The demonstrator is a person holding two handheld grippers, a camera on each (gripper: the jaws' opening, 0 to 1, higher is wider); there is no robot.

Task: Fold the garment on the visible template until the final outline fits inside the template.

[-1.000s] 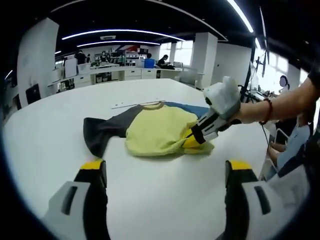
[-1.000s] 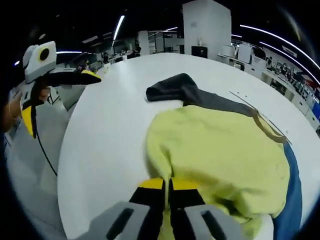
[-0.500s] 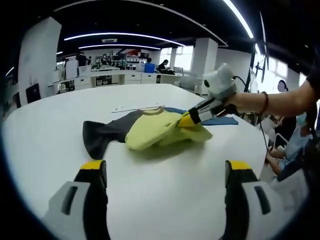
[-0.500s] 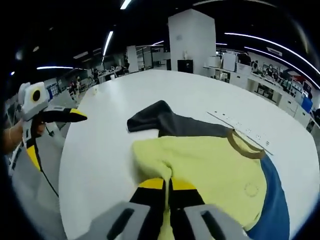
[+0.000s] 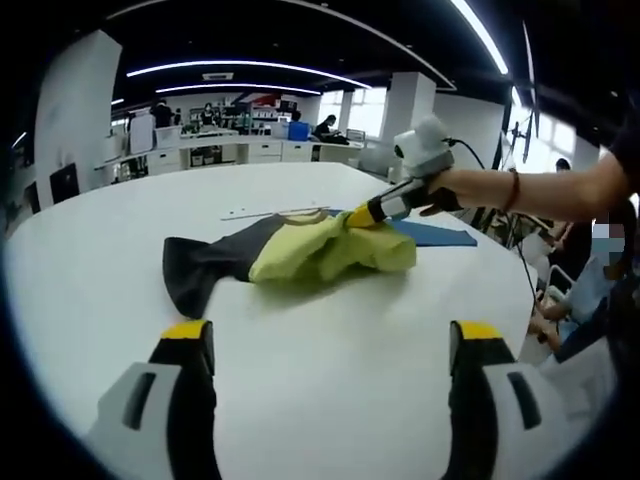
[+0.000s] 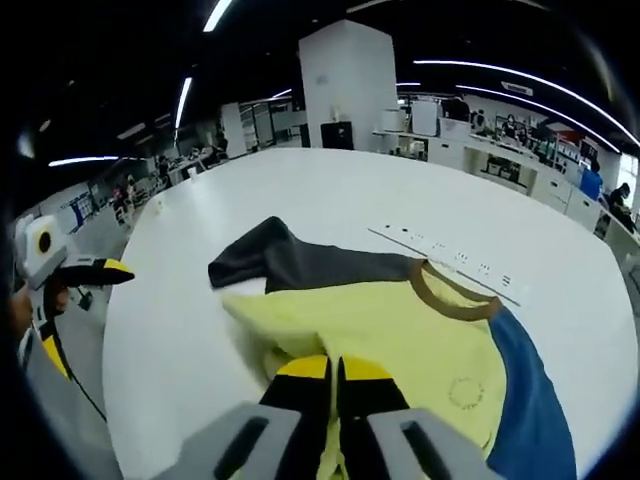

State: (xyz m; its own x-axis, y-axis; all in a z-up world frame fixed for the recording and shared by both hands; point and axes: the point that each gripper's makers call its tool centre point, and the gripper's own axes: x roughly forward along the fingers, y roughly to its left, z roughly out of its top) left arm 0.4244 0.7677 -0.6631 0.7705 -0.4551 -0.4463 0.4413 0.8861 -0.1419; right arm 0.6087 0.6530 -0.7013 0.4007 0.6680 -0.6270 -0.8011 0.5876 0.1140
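Right claw (image 6: 335,375) clamping garment (image 6: 400,320)

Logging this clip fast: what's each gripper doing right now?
Left gripper: open, holding nothing, above the table.
Right gripper: shut on the shirt's yellow fabric, lifting it.

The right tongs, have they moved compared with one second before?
Yes. In the left gripper view the right tongs, shut on the yellow shirt, rose and went farther away, toward the brown collar, while the dark sleeve stayed.
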